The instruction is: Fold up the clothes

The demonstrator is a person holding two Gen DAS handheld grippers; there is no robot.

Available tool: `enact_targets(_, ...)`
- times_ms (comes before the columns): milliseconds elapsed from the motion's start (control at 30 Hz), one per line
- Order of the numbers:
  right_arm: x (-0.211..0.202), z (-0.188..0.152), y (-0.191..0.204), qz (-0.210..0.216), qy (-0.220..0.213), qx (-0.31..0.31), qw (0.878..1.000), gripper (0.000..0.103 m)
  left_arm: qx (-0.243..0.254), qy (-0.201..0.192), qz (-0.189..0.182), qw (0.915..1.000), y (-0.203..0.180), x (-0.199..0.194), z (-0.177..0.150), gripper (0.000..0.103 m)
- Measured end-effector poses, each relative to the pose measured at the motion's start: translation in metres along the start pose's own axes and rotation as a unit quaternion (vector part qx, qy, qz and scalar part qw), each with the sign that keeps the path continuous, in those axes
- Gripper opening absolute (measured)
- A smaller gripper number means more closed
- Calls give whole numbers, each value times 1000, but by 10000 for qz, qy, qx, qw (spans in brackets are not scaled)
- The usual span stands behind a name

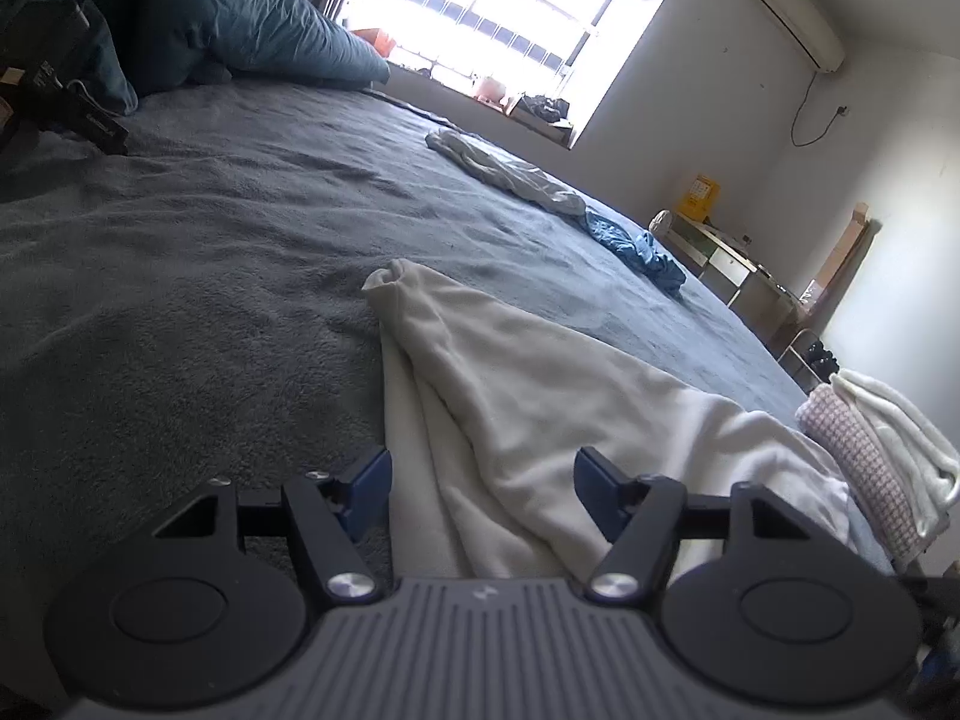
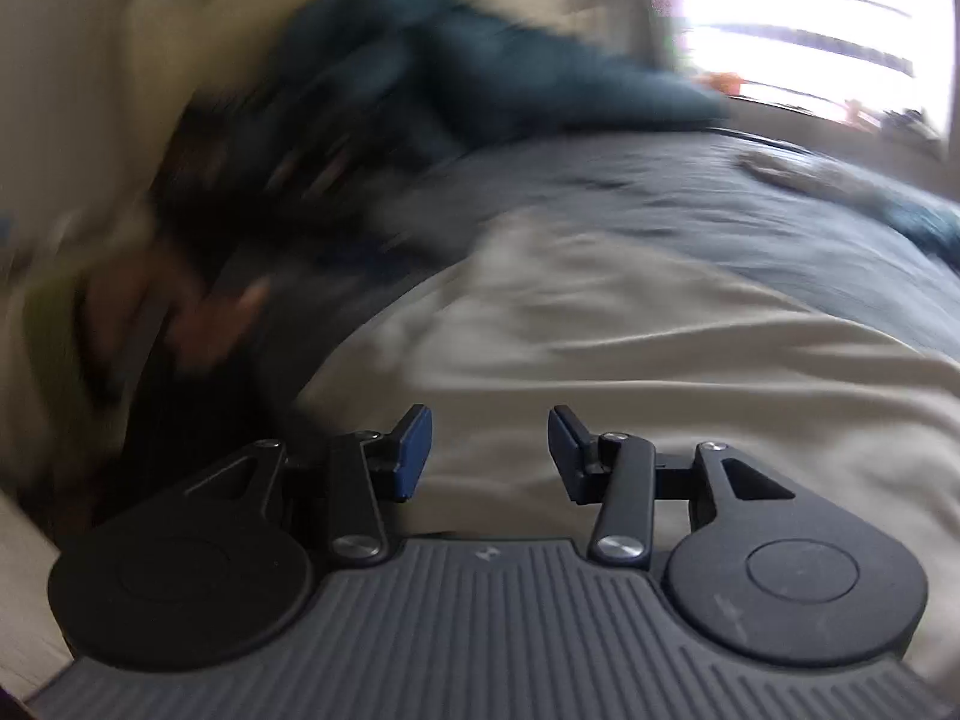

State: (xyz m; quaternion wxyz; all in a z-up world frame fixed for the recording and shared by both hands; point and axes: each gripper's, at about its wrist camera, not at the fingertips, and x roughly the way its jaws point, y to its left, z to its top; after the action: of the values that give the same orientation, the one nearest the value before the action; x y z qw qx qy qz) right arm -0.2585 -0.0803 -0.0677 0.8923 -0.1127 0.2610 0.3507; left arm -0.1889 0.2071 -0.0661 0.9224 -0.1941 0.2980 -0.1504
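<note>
Currently both my left gripper and right gripper hang parted, holding nothing, over the cream garment at the bed's near edge; a shallow pinch could drag one layer and undo the fold.

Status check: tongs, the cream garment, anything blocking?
Left tongs open, nothing held. Right tongs open, empty. Cream garment lies rumpled on bed, unfolded. Nothing blocking.

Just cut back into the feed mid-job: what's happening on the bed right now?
A person is folding clothes on a grey bed with two handheld tools. The left tool stands open over a cream garment, gripping nothing. The right tool is also open above that cream cloth, its view blurred. A white garment and a blue one lie crumpled farther off; folded items sit stacked at the bed's edge.
</note>
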Motion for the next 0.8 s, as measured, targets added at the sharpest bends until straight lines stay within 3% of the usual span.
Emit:
enact_targets(167, 33, 6, 20, -69, 425, -688, 9967, 42, -148, 36, -144, 9998, 8, 2, -3, 67)
enact_targets(300, 45, 4, 22, -182, 676, -741, 9948, 36, -235, 76, -261, 9994, 11, 8, 0, 67)
enact_targets(367, 40, 3, 19, -157, 661, -565, 9961, 22, -224, 141, -274, 9993, 10, 16, 4, 67)
enact_targets(467, 36, 5, 13, -119, 616, -280, 9976, 14, -206, 248, -270, 9991, 7, 29, 10, 66)
enact_targets(800, 24, 11, 6, -68, 322, 91, 9994, 11, -347, 369, -421, 9978, -5, 24, 15, 58)
